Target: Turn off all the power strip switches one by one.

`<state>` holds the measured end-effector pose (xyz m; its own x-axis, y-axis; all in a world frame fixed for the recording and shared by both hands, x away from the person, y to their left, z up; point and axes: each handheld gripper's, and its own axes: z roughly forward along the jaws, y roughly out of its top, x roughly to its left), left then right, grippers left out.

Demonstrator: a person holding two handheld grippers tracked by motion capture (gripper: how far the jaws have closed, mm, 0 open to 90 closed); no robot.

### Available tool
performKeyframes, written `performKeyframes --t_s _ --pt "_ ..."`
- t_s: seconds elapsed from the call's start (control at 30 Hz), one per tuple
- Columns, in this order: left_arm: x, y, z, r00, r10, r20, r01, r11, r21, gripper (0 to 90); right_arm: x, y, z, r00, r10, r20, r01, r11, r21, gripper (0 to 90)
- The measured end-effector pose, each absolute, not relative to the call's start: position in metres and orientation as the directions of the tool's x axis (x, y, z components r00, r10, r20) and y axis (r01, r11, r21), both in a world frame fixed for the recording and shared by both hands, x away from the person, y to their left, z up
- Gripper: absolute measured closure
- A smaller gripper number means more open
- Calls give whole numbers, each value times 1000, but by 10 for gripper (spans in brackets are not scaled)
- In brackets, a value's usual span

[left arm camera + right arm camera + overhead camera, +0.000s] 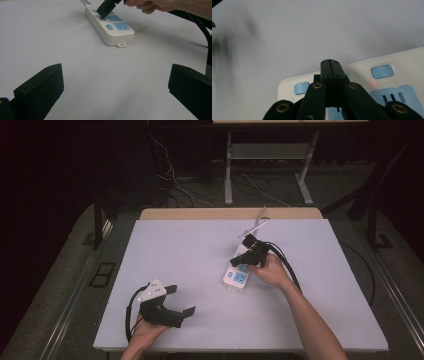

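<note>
The right gripper (248, 254) had its jaws pressed fully together with nothing between them, their joined tips directly over a white power strip (237, 274) lying on the white table (190, 245). A blue button (382, 71) sat to one side of the closed tips, a second blue button (301, 88) to the other, and a small red light (372, 83) glowed beside the first. The left gripper (181, 301) rested low near the table edge with its jaws spread wide and empty; the power strip lay well ahead of them.
</note>
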<state>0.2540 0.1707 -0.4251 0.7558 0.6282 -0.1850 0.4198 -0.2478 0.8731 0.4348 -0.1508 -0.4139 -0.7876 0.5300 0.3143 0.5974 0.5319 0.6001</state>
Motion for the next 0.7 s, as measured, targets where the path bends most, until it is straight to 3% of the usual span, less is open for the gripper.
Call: performKeyframes --t_s 0.7 --pt "254 172 -425 754 630 -183 419 -247 874 0 454 -175 -388 -763 573 298 612 492 620 900"
